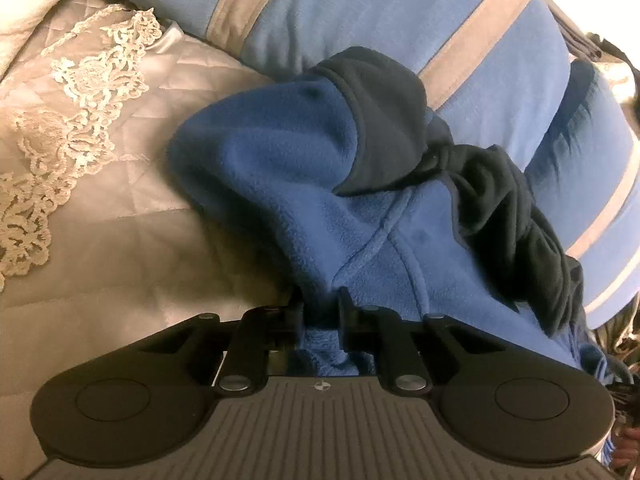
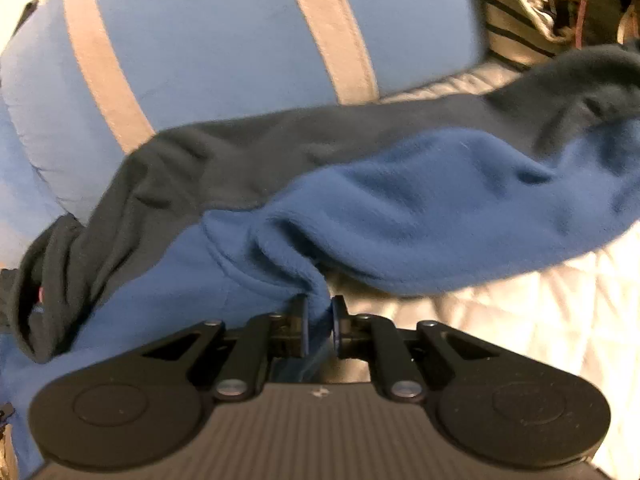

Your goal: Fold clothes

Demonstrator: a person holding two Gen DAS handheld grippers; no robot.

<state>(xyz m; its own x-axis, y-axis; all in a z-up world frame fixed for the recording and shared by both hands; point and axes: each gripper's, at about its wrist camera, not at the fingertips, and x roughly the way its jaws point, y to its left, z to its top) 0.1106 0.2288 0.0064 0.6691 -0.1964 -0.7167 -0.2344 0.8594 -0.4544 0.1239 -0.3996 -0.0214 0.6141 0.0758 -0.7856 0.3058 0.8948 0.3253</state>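
Note:
A blue fleece jacket (image 1: 280, 184) with dark navy panels (image 1: 384, 120) lies bunched on the bed. My left gripper (image 1: 320, 300) is shut on a fold of its blue fleece near the seam. In the right wrist view the same jacket (image 2: 440, 208) stretches across, one blue sleeve reaching right, the navy part (image 2: 240, 160) behind it. My right gripper (image 2: 319, 308) is shut on a pinch of the blue fleece edge.
A light blue pillow with grey stripes (image 1: 360, 12) sits behind the jacket and also shows in the right wrist view (image 2: 200, 40). A beige quilted bedspread with lace trim (image 1: 100, 160) covers the bed. Striped fabric (image 2: 516, 20) lies at the far right.

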